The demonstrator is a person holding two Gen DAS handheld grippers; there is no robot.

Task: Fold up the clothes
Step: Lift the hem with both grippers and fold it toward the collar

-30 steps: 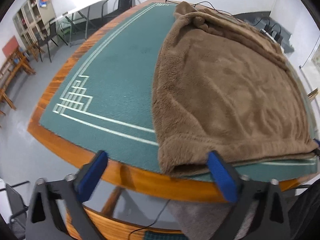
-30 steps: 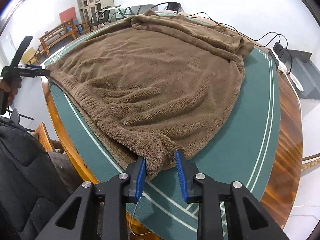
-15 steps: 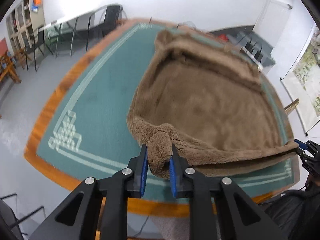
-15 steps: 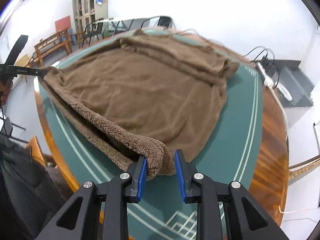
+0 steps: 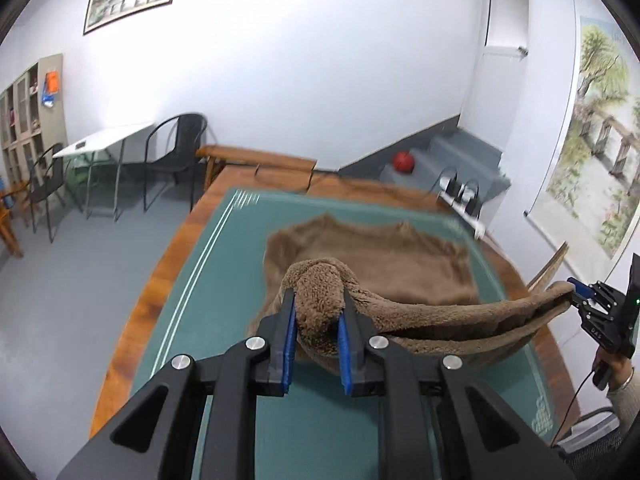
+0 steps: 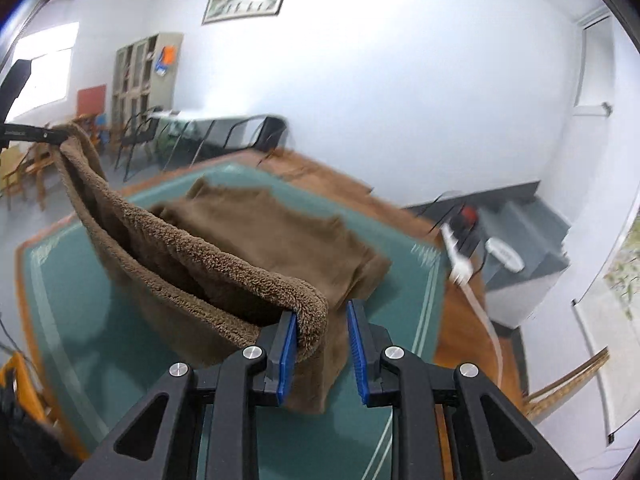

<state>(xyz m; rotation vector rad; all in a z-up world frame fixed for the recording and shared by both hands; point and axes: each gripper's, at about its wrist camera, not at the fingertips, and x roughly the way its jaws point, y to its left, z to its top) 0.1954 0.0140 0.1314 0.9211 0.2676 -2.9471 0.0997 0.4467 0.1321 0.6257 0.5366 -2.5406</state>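
So far only the first fold is under way: the left hand-held gripper (image 5: pixel 316 330) pinches one near corner of the brown fleece garment (image 5: pixel 384 264), and the right hand-held gripper (image 6: pixel 322 350) pinches the other corner. The near hem hangs above the green counter (image 5: pixel 224 264); the far half lies on it, not yet covered.
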